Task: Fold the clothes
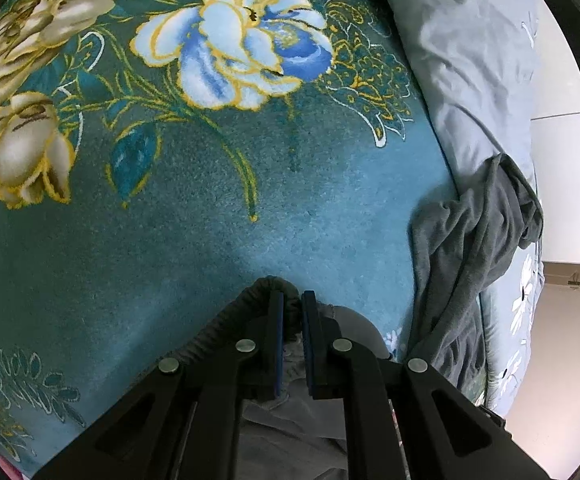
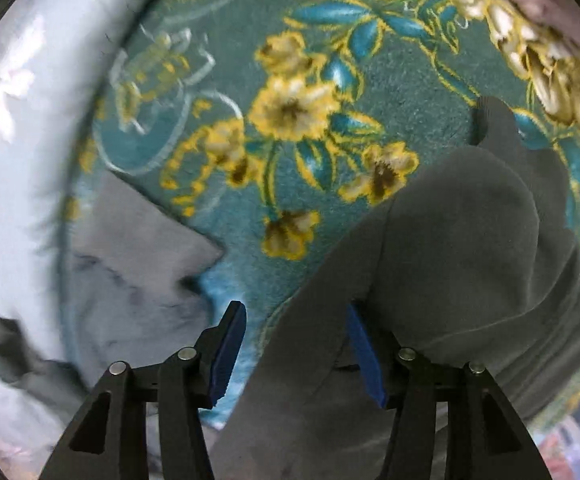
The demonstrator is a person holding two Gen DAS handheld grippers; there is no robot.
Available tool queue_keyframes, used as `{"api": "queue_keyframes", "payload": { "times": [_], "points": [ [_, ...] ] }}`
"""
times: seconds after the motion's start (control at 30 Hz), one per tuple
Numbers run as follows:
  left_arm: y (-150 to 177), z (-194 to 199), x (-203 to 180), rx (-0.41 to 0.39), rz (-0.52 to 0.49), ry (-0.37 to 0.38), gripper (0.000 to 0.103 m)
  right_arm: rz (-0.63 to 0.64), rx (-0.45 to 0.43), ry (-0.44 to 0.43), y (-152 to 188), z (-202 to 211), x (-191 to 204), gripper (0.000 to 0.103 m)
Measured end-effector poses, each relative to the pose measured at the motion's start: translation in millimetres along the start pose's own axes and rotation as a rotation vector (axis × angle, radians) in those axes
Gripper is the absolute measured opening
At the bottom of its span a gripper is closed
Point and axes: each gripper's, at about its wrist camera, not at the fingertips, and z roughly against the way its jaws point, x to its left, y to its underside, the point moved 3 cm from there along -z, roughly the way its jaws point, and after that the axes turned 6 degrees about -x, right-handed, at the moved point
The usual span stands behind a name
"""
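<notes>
One teal floral plush blanket, one pale blue crumpled quilt, two dark grey soft garments, two black grippers.

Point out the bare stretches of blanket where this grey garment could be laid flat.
Most free: the teal blanket between the blue flower and the left gripper. In the right wrist view, a smaller bare patch runs around the yellow flowers. Crowded: the grey garment heaped beside the pale duvet.
</notes>
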Motion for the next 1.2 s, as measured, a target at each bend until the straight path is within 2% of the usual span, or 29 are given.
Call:
{"api": "queue_keyframes", "payload": {
  "times": [0.07, 0.1, 0.2, 0.23, 0.27, 0.3, 0.33, 0.4, 0.47, 0.53, 0.63, 0.73, 0.77, 0.8, 0.83, 0.87, 1.0, 1.07, 1.13, 1.2],
  "points": [
    [0, 0, 0, -0.001, 0.004, 0.005, 0.008, 0.02, 0.011, 0.079, 1, -6, 7, 0.056],
    [0, 0, 0, 0.0, 0.002, 0.005, 0.008, 0.022, 0.013, 0.109, 1, -7, 9, 0.052],
    [0, 1, -2, 0.003, -0.011, 0.008, 0.008, -0.012, 0.019, 0.146, -2, -7, 4, 0.035],
    [-1, 1, -2, 0.004, -0.015, 0.009, 0.008, -0.022, 0.026, 0.138, -3, -7, 1, 0.032],
    [-1, 1, -3, 0.005, -0.019, 0.01, 0.008, -0.032, 0.034, 0.128, -4, -7, -3, 0.025],
    [-1, 1, -2, 0.005, -0.019, 0.012, 0.008, -0.052, 0.037, 0.07, -6, -5, -6, 0.011],
    [-1, 1, -2, 0.005, -0.014, 0.014, 0.008, -0.073, 0.039, 0.008, -8, -2, -9, 0.007],
    [-1, 1, -1, 0.005, -0.005, 0.019, 0.008, -0.092, 0.015, -0.134, -13, 9, -13, 0.005],
    [-1, 1, 0, 0.008, 0.005, 0.018, 0.008, -0.043, -0.033, -0.27, -15, 28, -11, 0.004],
    [-1, 0, 2, 0.021, 0.032, 0.023, 0.008, 0.011, -0.066, -0.325, -12, 44, -12, 0.004],
    [-4, 7, 8, 0.024, 0.109, 0.008, 0.009, -0.023, -0.082, -0.395, -7, 56, -27, 0.004],
    [-4, 22, 6, 0.033, 0.17, 0.002, 0.01, -0.005, -0.092, -0.41, 2, 57, -38, 0.004],
    [-3, 25, 1, 0.035, 0.178, 0.023, 0.011, 0.006, -0.091, -0.414, 4, 57, -40, 0.004],
    [-2, 27, -6, 0.045, 0.185, 0.055, 0.014, 0.016, -0.09, -0.418, 6, 58, -42, 0.004],
    [0, 24, -16, 0.073, 0.188, 0.078, 0.022, 0.027, -0.089, -0.422, 9, 59, -44, 0.004],
    [3, 16, -25, 0.111, 0.2, 0.064, 0.027, 0.037, -0.087, -0.425, 11, 59, -46, 0.004],
    [15, -27, -53, 0.253, 0.262, -0.029, 0.031, 0.021, -0.077, -0.44, 12, 57, -48, 0.004],
    [21, -51, -64, 0.283, 0.275, -0.084, 0.032, 0.021, -0.072, -0.444, 11, 58, -48, 0.004],
    [23, -64, -72, 0.304, 0.267, -0.107, 0.033, 0.034, -0.069, -0.441, 10, 58, -47, 0.004],
    [25, -77, -80, 0.325, 0.258, -0.128, 0.042, 0.054, -0.068, -0.435, 10, 59, -47, 0.004]
  ]
}}
